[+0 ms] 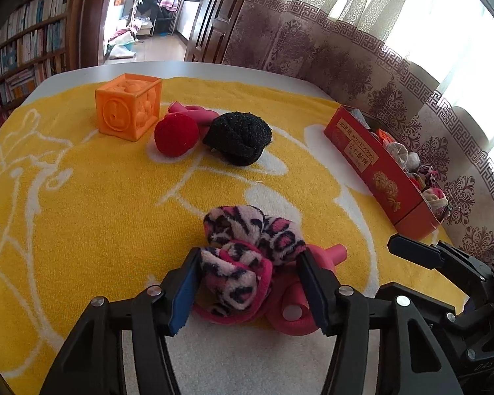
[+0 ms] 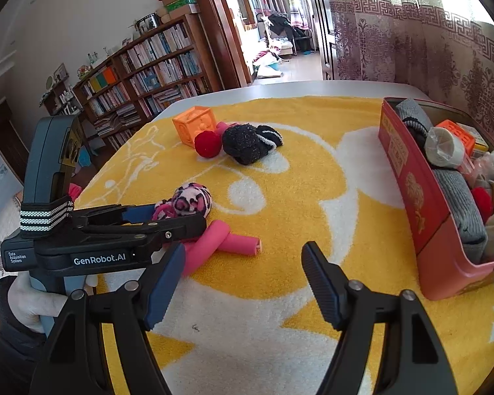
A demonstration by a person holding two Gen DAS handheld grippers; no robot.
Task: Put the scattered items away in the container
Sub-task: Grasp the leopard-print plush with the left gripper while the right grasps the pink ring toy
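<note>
The left gripper (image 1: 247, 279) is down on the yellow-and-white terry towel (image 1: 82, 217), its two blue-padded fingers closed against either side of a fluffy pink, white and black leopard-print sock bundle (image 1: 247, 247). In the left wrist view the left pad presses the bundle's near fold and the right finger sits against its other flank; whether that right pad also touches the twisted pink foam roller (image 1: 293, 309) lying under and beside the bundle is hard to tell. The roller's lower loops are hidden behind the finger.

The right gripper (image 2: 243, 283) hovers over bare towel with its fingers well apart and nothing between them. From its camera the left tool's black body covers most of the bundle, so only a rounded end shows above it. A hand (image 2: 33, 299) in a dark sleeve grips the left tool's handle at the frame's edge.

Farther back sit an orange embossed rubber cube (image 1: 128, 108), a red fuzzy pompom ball (image 1: 176, 135) touching it, a second pink roller (image 1: 194, 113) mostly hidden behind the ball, and a black knitted sock ball (image 1: 237, 138) just beside them.

The long red cardboard box (image 2: 415, 197) stands at the towel's right edge (its far end is cut off by the frame), already crowded with grey knitwear, an orange block and pale rolled items too jumbled to name.
</note>
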